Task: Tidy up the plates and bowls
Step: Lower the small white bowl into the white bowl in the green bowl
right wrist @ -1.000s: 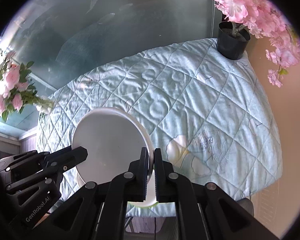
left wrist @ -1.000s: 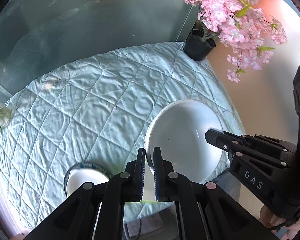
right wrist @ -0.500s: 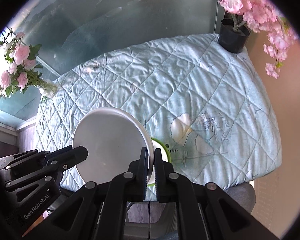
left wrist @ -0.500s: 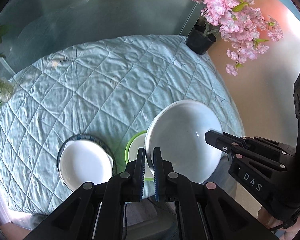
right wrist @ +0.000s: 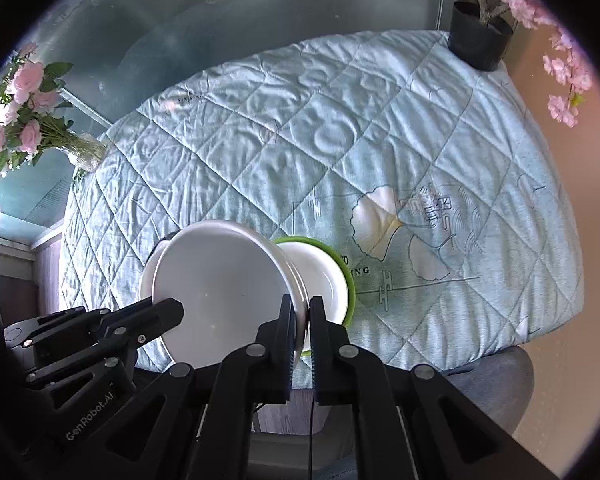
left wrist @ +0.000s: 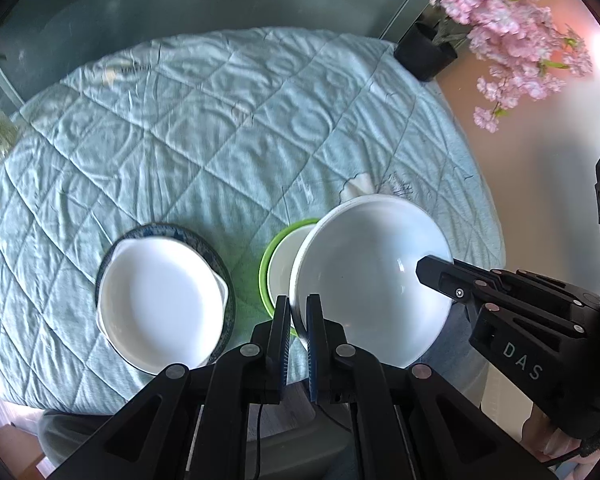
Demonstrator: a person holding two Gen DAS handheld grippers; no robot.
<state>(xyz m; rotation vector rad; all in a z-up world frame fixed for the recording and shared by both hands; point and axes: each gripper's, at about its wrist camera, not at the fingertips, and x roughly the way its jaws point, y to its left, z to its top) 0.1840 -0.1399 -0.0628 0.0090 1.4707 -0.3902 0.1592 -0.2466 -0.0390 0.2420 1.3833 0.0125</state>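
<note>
Both grippers, left gripper [left wrist: 298, 312] and right gripper [right wrist: 302, 314], clamped on rim of glossy round white bowl [left wrist: 370, 280], above quilted pale-blue worktop [left wrist: 220, 128]; green-rimmed plate [right wrist: 324, 276] beneath

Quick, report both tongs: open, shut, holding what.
Left tongs: shut on the white bowl's near rim.
Right tongs: shut on the same bowl's opposite rim.

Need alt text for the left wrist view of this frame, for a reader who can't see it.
The left gripper and right gripper pinch opposite rims of a large white bowl, held above a green-rimmed dish on a quilted pale-blue tablecloth. To the left, a white handled dish sits on a dark plate.
</note>
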